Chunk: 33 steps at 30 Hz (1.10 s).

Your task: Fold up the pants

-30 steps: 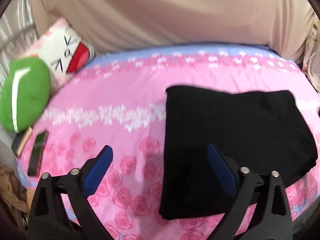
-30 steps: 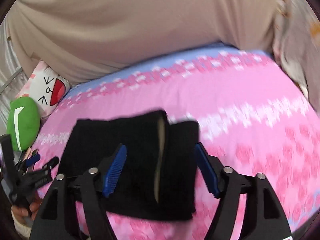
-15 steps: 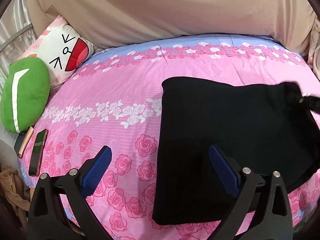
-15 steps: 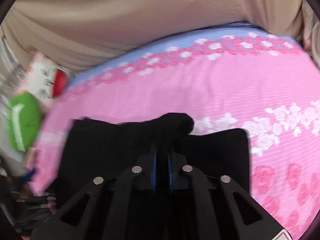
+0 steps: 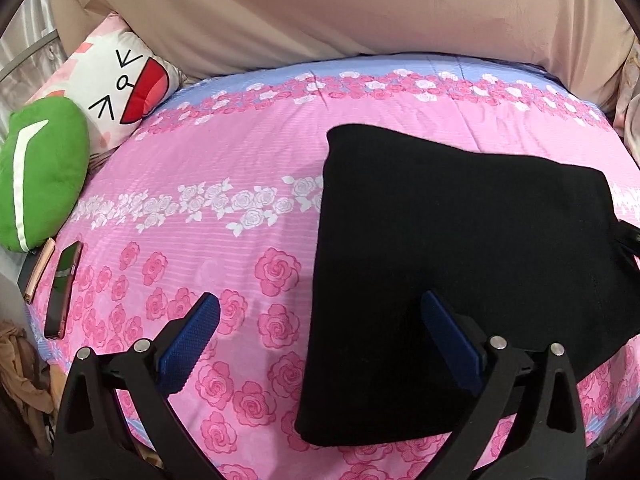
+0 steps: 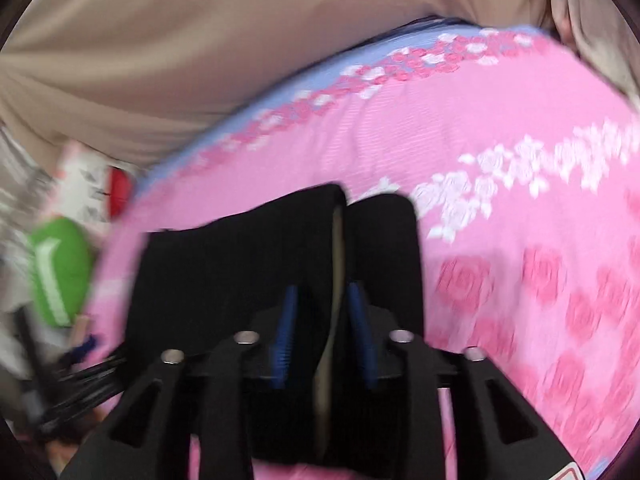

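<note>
Pink bedspread (image 5: 224, 168) bears pants (image 5: 440, 260); only right view shows pale lining.

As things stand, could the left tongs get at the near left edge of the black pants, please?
Probably yes: the left tongs hang open right over that edge of the black pants, and nothing lies between them.

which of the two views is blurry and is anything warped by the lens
Right wrist view: motion-smeared, the pants and rose bedsheet soft-edged. Left wrist view: sharp, but fisheye bows the bedsheet's far edge into an arc, corners dark.
</note>
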Tool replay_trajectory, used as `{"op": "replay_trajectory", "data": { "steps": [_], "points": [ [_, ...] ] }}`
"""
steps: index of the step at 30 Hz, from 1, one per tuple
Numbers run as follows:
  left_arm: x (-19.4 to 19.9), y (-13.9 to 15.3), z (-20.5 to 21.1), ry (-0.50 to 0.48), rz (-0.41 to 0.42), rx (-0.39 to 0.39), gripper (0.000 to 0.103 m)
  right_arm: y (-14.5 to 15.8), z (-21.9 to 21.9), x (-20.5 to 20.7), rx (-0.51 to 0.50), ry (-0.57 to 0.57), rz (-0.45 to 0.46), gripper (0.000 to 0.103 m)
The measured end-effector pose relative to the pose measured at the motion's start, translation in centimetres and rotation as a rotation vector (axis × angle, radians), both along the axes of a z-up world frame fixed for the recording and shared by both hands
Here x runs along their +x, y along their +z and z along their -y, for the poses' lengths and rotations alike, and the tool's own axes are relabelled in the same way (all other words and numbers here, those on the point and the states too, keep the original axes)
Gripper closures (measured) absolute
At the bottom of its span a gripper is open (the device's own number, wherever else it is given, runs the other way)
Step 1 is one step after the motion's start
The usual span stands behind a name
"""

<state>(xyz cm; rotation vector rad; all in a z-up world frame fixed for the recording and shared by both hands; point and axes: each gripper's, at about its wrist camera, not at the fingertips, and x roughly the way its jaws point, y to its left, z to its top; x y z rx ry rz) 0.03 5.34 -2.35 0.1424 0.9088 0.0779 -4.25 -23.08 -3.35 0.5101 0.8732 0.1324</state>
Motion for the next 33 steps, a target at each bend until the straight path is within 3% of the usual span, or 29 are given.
{"op": "replay_trajectory", "data": {
  "steps": [1, 5, 9, 11, 13, 17, 19, 20, 22, 24, 25, 27, 29, 33],
  "points": [
    [-0.1, 0.1, -0.1, 0.004, 0.004, -0.004, 0.005, 0.4, 0.1, -0.9, 0.012, 0.006, 0.01, 0.059],
    [-0.2, 0.1, -0.2, 0.005, -0.001, -0.027, 0.005, 0.4, -1.9, -3.2, -0.086, 0.085, -0.022, 0.056],
    [-0.6, -0.1, 0.4, -0.006, -0.012, -0.034, 0.005, -1.3, -3.2, -3.9, -0.115, 0.086, -0.036, 0.053],
    [-0.9, -0.1, 0.8, -0.014, -0.011, -0.03, 0.005, -1.0, -4.1, -4.0, -0.185, 0.083, -0.011, 0.08],
    [-1.2, 0.2, 1.0, -0.021, -0.004, -0.025, 0.005, 0.8, -4.4, -4.1, -0.185, 0.089, 0.041, 0.087],
    [-1.9, 1.0, 0.8, -0.021, 0.023, -0.036, 0.005, 3.9, -3.5, -5.5, -0.201, 0.081, 0.131, 0.088],
    [-1.9, 0.7, 0.9, -0.019, 0.021, -0.03, 0.005, 1.8, -2.8, -5.2, -0.235, 0.066, 0.068, 0.087],
    [-1.8, 0.3, 0.9, -0.017, 0.01, -0.029, 0.005, -0.3, -2.4, -4.6, -0.247, 0.057, 0.002, 0.081],
    [-1.5, -0.5, 1.1, -0.019, -0.018, -0.035, 0.005, -2.0, -1.1, -4.8, -0.147, 0.029, 0.009, 0.08],
    [-1.4, -0.6, 1.2, -0.016, -0.018, -0.023, 0.005, -0.4, -0.5, -5.1, -0.092, 0.0, -0.002, 0.078],
    [-1.4, -0.6, 1.2, -0.02, -0.014, -0.02, 0.005, 1.7, -0.8, -5.4, -0.127, -0.02, 0.06, 0.078],
    [-1.4, -0.5, 1.2, -0.023, -0.011, -0.028, 0.005, 4.4, -2.2, -4.7, -0.185, 0.026, 0.119, 0.078],
    [-1.2, -0.6, 1.2, -0.026, -0.014, -0.036, 0.005, 5.8, -3.9, -3.0, -0.181, 0.091, 0.151, 0.078],
    [-1.4, -0.4, 1.2, -0.036, -0.009, -0.033, 0.005, 4.0, -8.0, 3.5, -0.224, 0.237, 0.071, 0.08]
  ]
}}
